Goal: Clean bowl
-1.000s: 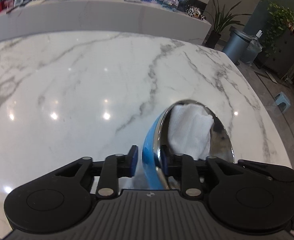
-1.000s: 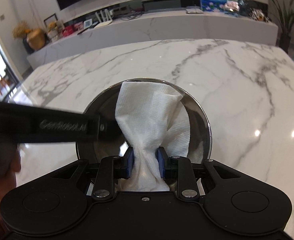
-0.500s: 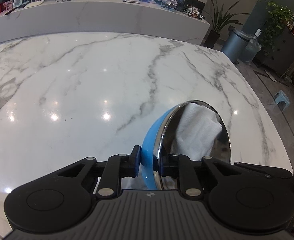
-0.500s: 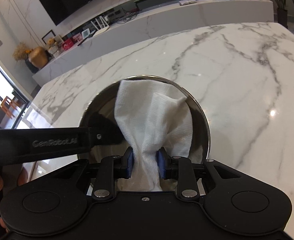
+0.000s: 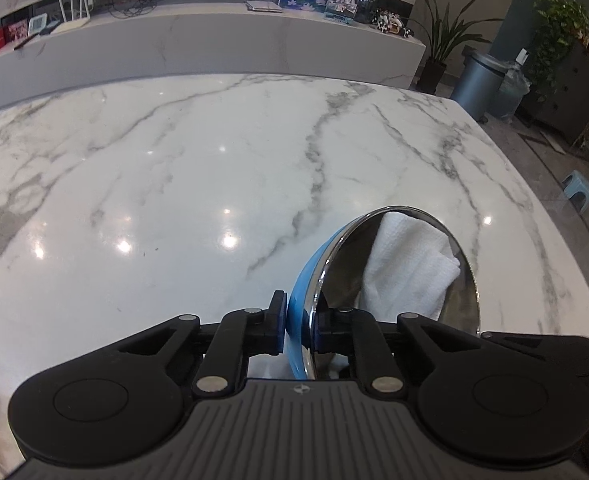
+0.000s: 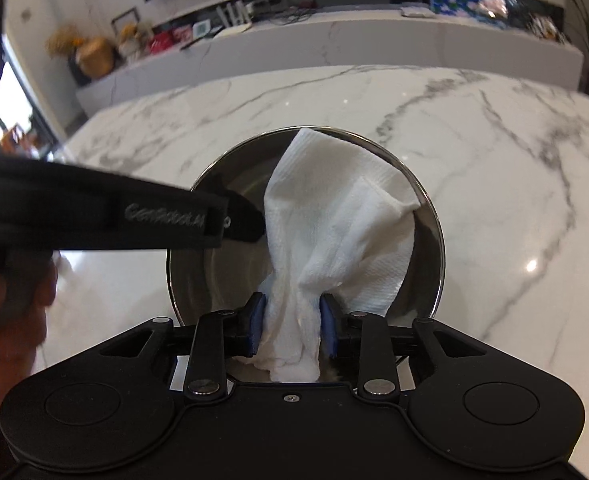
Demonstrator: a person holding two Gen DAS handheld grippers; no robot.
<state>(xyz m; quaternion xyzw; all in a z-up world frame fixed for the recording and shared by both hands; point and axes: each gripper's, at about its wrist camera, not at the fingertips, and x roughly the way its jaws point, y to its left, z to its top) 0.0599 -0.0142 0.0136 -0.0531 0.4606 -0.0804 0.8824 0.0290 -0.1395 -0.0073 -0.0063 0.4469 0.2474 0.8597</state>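
A big white marble counter [image 5: 214, 184] fills the room's middle, with a long shelf of small things behind it. The bowl [image 5: 398, 280], blue outside and shiny inside, is tipped up on its side near the counter's right edge. The left claw [image 5: 297, 330] has just been closing, and its pads are now pressed on the bowl's rim, one outside and one inside. So the bowl is held steady for wiping. The right claw [image 6: 291, 330] is squeezed shut on a white paper towel [image 6: 338, 236], which is spread inside the bowl. Lots of bare counter is left on the far side and to the left. The edge on the right is close, so care is needed there.
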